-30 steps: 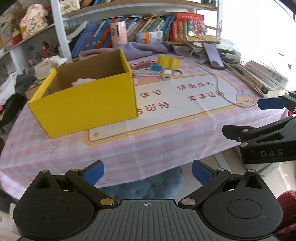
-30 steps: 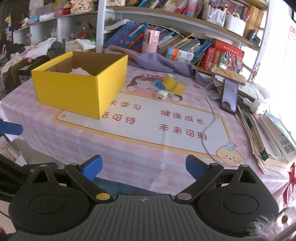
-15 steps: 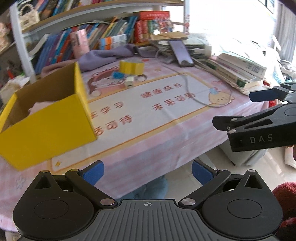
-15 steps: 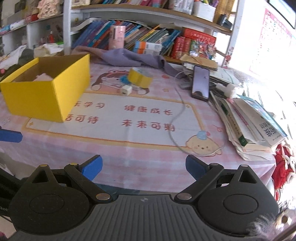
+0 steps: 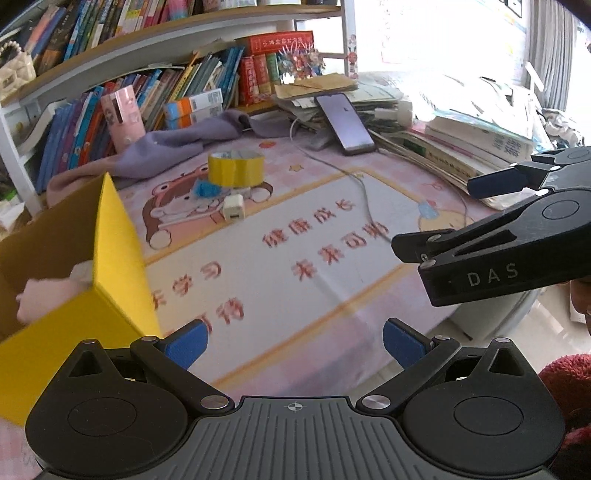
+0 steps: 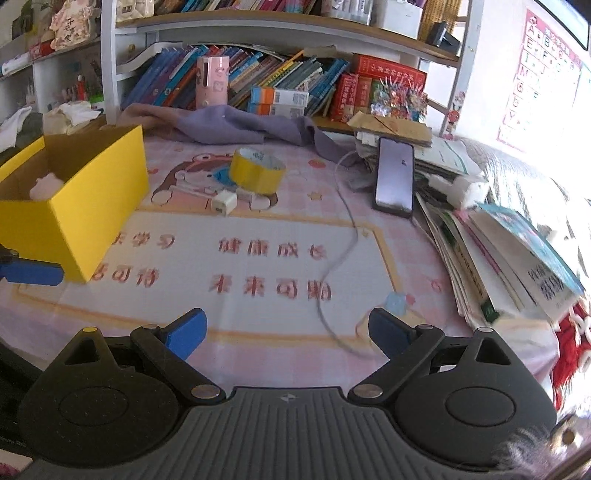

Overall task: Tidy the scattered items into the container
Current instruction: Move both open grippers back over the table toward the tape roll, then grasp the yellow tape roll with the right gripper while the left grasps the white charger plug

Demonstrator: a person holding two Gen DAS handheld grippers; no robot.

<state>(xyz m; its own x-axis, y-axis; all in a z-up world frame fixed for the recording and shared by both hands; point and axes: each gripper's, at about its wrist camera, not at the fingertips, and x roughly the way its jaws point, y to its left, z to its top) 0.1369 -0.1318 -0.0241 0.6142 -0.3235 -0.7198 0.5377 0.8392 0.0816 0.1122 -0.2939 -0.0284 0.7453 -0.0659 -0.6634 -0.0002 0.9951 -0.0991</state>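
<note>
A yellow cardboard box (image 5: 110, 266) (image 6: 92, 206) stands open on the left of the table, with a pink soft item (image 5: 48, 288) inside. Further back lie a yellow tape roll (image 5: 236, 168) (image 6: 257, 170), a white charger cube (image 5: 233, 208) (image 6: 224, 202) and a small blue item (image 5: 205, 188). A white cable (image 6: 343, 236) trails across the mat. My left gripper (image 5: 295, 341) is open over the table's near edge beside the box, holding nothing. My right gripper (image 6: 288, 332) hovers over the near edge, wide, jaws closing with nothing between them.
A pink checked cloth (image 6: 406, 240) covers the table. A phone (image 6: 394, 175) leans on papers at the back right. Stacked books (image 6: 517, 258) fill the right edge. A purple cloth (image 6: 229, 125) lies in front of the bookshelf (image 6: 295, 22).
Both grippers have moved in over the table and swung right. The box has slid to the left of both views, and the tape roll and charger look nearer.
</note>
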